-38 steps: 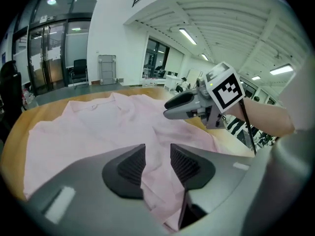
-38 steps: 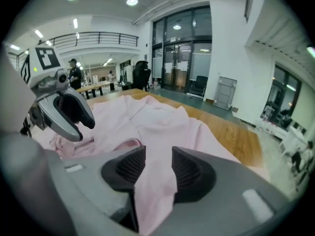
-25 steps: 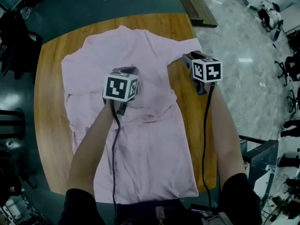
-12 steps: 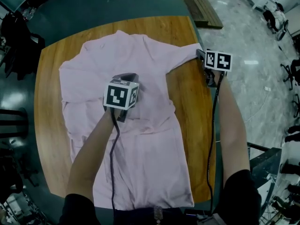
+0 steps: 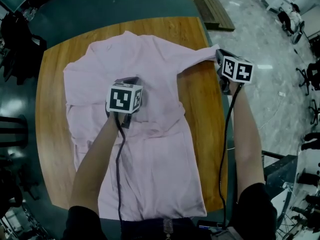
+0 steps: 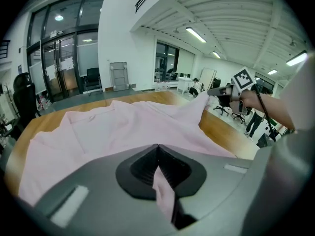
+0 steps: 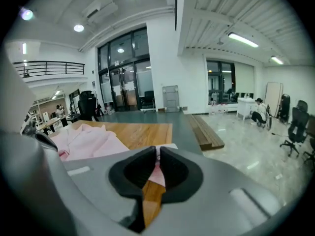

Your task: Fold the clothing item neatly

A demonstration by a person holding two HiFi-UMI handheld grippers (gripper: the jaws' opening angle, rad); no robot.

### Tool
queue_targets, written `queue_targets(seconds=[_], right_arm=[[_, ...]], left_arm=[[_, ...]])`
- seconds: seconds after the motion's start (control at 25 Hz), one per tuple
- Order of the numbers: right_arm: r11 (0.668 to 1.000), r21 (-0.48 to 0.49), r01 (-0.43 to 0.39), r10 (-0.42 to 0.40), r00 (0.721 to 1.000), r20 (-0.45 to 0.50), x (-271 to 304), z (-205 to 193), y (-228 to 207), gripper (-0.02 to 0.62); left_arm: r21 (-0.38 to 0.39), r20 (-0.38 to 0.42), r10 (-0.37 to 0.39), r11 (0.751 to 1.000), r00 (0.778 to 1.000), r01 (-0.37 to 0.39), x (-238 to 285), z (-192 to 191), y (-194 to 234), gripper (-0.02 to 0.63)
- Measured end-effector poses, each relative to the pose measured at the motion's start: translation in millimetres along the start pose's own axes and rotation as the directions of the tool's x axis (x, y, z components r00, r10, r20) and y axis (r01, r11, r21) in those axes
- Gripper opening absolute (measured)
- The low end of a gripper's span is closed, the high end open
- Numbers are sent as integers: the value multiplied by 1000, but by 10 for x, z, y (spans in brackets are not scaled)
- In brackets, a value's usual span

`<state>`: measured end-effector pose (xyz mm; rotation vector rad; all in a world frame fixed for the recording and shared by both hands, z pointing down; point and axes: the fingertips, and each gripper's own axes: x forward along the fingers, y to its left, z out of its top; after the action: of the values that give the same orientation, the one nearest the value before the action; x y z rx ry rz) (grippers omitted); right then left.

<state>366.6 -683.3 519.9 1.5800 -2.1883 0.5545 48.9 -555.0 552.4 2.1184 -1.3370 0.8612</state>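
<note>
The right gripper (image 5: 219, 54) has swung out from over the chest of the pink shirt (image 5: 150, 154) to the far right corner of the tabletop (image 5: 202, 109). Its jaws have just been closing, and in the right gripper view they stand almost together with the pale end of the sleeve (image 7: 158, 167) pinched at their tips. The sleeve now reaches out to the tabletop's right edge, drawn a little further that way than before. The left gripper (image 6: 158, 151) has hardly shifted: it stays clamped on a raised pinch of fabric near the middle of the shirt, a fold of pink cloth showing between its closed jaws.

The shirt lies flat and lengthwise on the tabletop, collar at the far side, hem at the near edge by the person's body, the other sleeve bunched at the left. Both forearms stretch over it, and a black cable (image 5: 119, 174) trails back from each gripper, the left one lying across the lower half of the cloth.

Bare wood shows in a broad strip along the right side and a narrower one at the left and far edges. Beyond the far right corner a stack of planks (image 5: 214, 10) lies on the floor. Office chairs (image 5: 306, 74) stand well apart on the right, and dark furniture (image 5: 17, 44) stands close to the left edge.
</note>
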Motion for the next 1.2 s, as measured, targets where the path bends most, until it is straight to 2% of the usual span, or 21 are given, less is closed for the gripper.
queue_targets(seconds=[0.12,0.32,0.52,0.64,0.76,0.88,1.0,1.08,1.2], right_arm=[[998,-45,-33,36,996,85,-280,324,213,31],[984,-151,-92,120,975,186,-679,831,853,31],[932,-321,-168,244,945,216,-904,1128,1805,31],[876,-423,-231,336,922,192,-926,1127,2447,31],[799,-512,-316,426,898,112,-818,901,3112,31],[704,-590,-394,481,877,-12,-628,470,3694,31],[601,-621,-503,528,833,-165,-472,-81,4177,31],[564,-600,-567,542,803,-250,-353,-425,4386,32],[538,-561,-630,542,768,-343,-207,-819,4562,53]], left_arm=[[-20,7,19,1000,1000,-18,-96,3,41,8],[-50,38,8,999,999,-7,-309,12,92,8],[-81,98,1,997,995,7,-631,38,274,8],[-97,125,11,995,992,1,-819,-7,462,8],[-121,128,32,993,991,-16,-956,-136,691,8],[-150,126,42,988,991,-22,-1045,-277,872,8],[-185,130,45,982,991,-20,-1088,-399,989,8],[-209,130,49,978,990,-21,-1089,-471,1059,8],[-226,126,48,974,991,-18,-1073,-564,1169,8]])
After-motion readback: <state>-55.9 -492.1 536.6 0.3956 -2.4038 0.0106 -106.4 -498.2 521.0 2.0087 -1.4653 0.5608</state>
